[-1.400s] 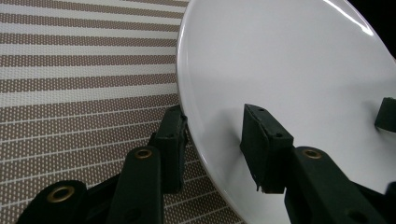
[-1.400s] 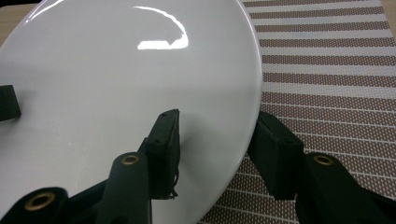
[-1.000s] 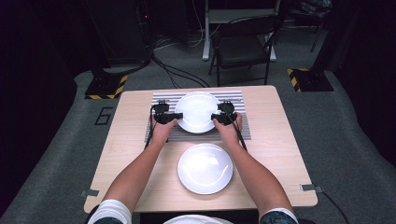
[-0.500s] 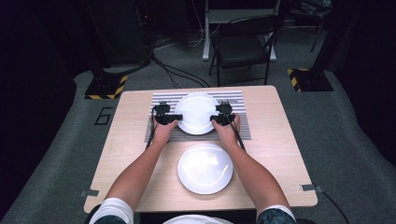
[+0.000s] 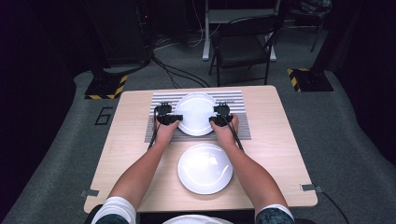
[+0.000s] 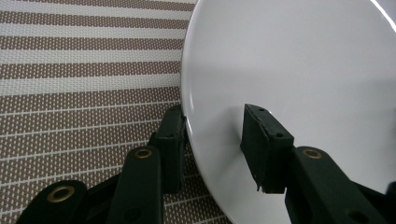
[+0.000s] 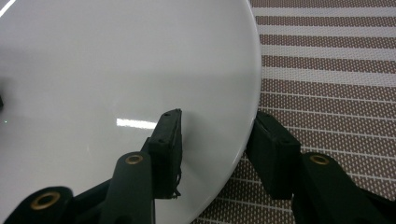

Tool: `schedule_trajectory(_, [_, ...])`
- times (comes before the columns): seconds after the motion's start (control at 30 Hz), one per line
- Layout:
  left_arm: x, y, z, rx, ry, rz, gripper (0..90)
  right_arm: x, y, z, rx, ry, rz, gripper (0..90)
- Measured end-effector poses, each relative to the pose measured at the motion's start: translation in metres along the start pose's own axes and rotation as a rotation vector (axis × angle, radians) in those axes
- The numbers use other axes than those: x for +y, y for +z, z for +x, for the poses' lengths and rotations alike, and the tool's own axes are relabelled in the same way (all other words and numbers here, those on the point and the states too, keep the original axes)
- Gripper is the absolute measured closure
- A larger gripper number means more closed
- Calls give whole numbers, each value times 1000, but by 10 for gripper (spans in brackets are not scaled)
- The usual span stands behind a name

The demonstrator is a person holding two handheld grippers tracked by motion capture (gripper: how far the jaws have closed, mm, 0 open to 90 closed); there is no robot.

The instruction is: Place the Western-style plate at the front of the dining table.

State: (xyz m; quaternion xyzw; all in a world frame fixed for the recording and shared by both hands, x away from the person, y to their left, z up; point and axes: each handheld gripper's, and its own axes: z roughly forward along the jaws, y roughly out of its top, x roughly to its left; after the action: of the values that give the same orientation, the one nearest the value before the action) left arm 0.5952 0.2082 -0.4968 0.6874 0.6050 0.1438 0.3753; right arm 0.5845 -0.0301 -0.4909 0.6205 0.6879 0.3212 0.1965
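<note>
The left hand-held gripper (image 6: 212,140) has its jaws astride the rim of the far white plate (image 6: 303,70), one jaw below on the outer side and one over the plate's inner face; they stand apart with a gap showing, so I judge the rim is straddled but not clamped. The right hand-held gripper (image 7: 215,144) mirrors it on the opposite rim of the same plate (image 7: 116,60), jaws likewise apart around the edge. In the high view the left hand-held gripper (image 5: 169,118) and right hand-held gripper (image 5: 220,119) sit on either side of the plate (image 5: 195,113).

Against the picture from a second ago, little has moved: both hand-held grippers were already at the plate's two sides and the plate lies in the same spot, only the hands look settled a touch closer in. That suggests the approach is done and the next step is the squeeze and a two-handed lift.

Beneath the held plate lies a striped placemat (image 5: 238,122). Nearer the person than both hand-held grippers, between the forearms, sits a second white plate (image 5: 205,168) on the wooden bench (image 5: 275,154). Beyond the bench stands a folding chair (image 5: 243,46) on grey carpet, with cables and a dark room behind.
</note>
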Motion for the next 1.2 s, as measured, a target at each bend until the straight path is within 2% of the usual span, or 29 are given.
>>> schedule_trajectory(0.17, [-2,4,-1,19,7,5,599,-2,3,1,-13,2,17,551])
schedule_trajectory(0.4, [1,6,-4,42,5,-2,596,-1,5,1,-18,5,9,550])
schedule_trajectory(0.57, [2,7,-4,46,10,4,593,-1,7,1,-17,21,20,546])
schedule_trajectory(0.7, [2,9,-4,48,-6,10,578,-1,10,2,-25,2,18,525])
schedule_trajectory(0.77, [2,10,-4,49,-10,11,576,-1,10,3,-25,9,22,524])
schedule_trajectory(0.87, [2,11,-3,49,-2,15,574,-1,11,2,-24,7,19,521])
schedule_trajectory(1.2, [2,14,-1,43,-17,25,571,-1,15,1,-17,31,33,510])
